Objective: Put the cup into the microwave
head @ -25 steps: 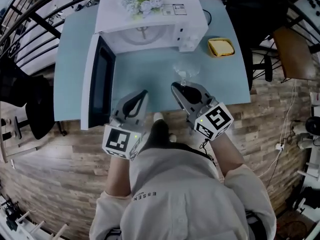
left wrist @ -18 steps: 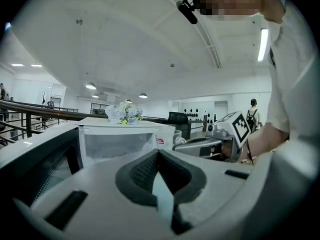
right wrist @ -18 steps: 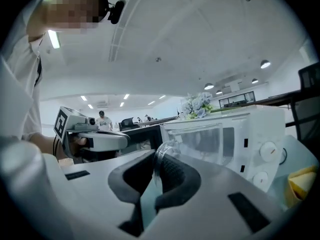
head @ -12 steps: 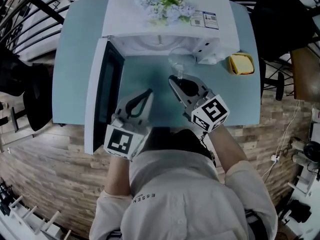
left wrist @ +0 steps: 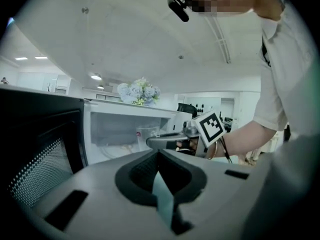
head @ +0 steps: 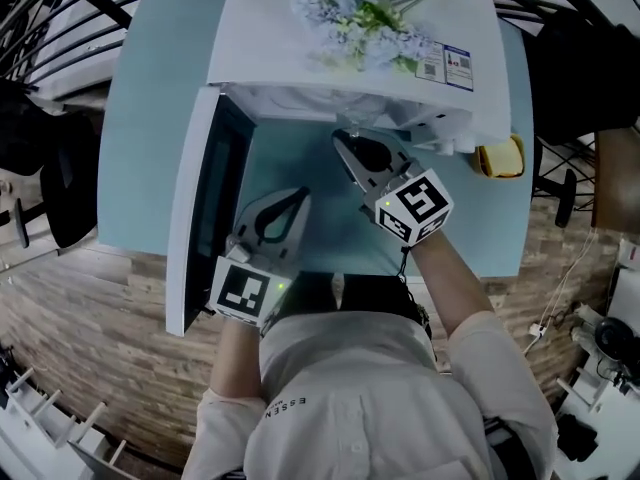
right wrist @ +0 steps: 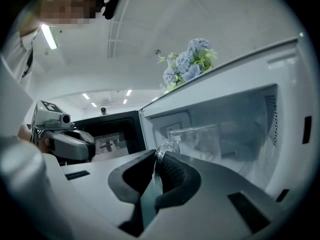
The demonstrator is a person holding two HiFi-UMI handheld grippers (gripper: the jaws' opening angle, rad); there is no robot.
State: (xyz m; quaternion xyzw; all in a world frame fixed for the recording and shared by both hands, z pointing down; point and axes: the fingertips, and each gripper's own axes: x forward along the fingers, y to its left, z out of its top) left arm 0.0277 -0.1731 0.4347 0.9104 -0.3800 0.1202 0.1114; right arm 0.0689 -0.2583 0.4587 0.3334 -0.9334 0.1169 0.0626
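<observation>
A clear glass cup [right wrist: 197, 141] with a handle hangs at the mouth of the open white microwave [head: 300, 38]. My right gripper [right wrist: 159, 156] is shut on the cup's handle. In the head view the cup [head: 352, 126] is half hidden under the microwave's top edge, just ahead of the right gripper [head: 340, 140]. My left gripper [head: 300, 193] is shut with nothing in it, lower left of the right one and beside the open door [head: 205, 208]. From the left gripper view I see the cup [left wrist: 145, 134] in front of the cavity.
The microwave door [right wrist: 110, 134] stands swung out to the left on the pale blue table [head: 150, 118]. A bunch of flowers [head: 365, 18] lies on top of the microwave. A yellow dish [head: 500, 156] sits to the microwave's right.
Both grippers have moved forward toward the microwave. The right one has carried the cup from the open table up to the cavity's mouth. The left one stayed shut.
</observation>
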